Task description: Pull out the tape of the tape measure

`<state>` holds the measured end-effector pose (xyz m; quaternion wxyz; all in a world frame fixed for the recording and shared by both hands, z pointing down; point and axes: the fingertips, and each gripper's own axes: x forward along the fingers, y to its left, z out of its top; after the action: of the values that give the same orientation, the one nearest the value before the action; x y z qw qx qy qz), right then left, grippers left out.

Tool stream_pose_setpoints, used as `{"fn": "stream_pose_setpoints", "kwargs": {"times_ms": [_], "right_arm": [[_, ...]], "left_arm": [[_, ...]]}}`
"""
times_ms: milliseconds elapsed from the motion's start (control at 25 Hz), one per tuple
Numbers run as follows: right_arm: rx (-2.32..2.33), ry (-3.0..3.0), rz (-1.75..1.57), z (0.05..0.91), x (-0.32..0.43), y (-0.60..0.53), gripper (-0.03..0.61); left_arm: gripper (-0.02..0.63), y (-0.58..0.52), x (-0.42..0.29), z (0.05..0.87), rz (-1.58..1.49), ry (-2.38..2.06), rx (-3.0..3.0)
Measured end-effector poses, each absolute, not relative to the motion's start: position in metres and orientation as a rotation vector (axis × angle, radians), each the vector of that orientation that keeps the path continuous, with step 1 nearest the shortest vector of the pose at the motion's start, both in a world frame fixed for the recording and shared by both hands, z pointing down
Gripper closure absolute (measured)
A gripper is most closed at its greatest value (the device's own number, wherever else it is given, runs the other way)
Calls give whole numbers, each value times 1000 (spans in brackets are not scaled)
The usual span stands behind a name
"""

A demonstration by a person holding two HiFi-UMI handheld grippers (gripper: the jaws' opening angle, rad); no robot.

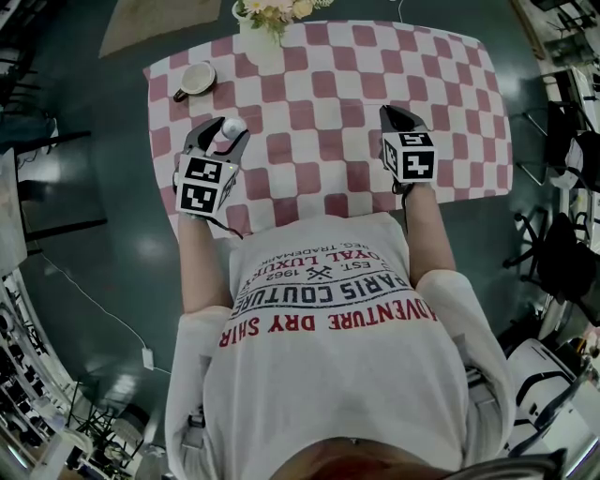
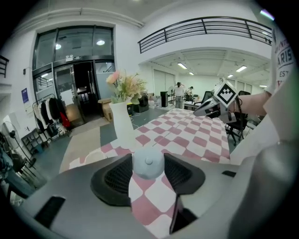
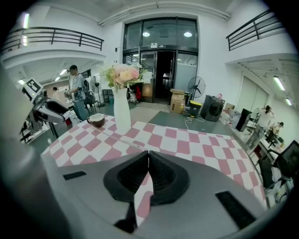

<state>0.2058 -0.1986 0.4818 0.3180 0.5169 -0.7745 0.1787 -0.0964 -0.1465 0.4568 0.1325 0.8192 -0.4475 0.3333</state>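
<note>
A small round pale-blue tape measure [image 1: 232, 126] [image 2: 148, 164] sits between the jaws of my left gripper [image 1: 225, 133] [image 2: 148, 167], which is shut on its sides above the left part of the red-and-white checked table [image 1: 328, 84]. My right gripper [image 1: 396, 114] [image 3: 148, 153] hovers over the table's right part with its jaws pressed together. In the right gripper view a thin pale tape [image 3: 125, 144] runs from those jaw tips across the cloth toward the left gripper [image 3: 43, 109]. The tape is too thin to make out in the head view.
A white vase with flowers [image 1: 255, 28] [image 3: 121, 112] [image 2: 122, 126] stands at the table's far edge. A cup on a saucer [image 1: 195, 80] [image 3: 96, 120] sits at the far left corner. Chairs and people are in the hall beyond.
</note>
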Motion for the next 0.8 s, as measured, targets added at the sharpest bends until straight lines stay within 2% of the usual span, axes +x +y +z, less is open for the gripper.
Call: {"fn": "stream_pose_setpoints", "kwargs": {"times_ms": [440,800], "right_arm": [[1413,-2062,551,477,215,-202,546],[1515,-1954,528,479,257,-208,546]], "left_arm": [[383,-150,-129,463,993,-1412,2266],[383,-148,-151,467,963,-1453,2197]]}}
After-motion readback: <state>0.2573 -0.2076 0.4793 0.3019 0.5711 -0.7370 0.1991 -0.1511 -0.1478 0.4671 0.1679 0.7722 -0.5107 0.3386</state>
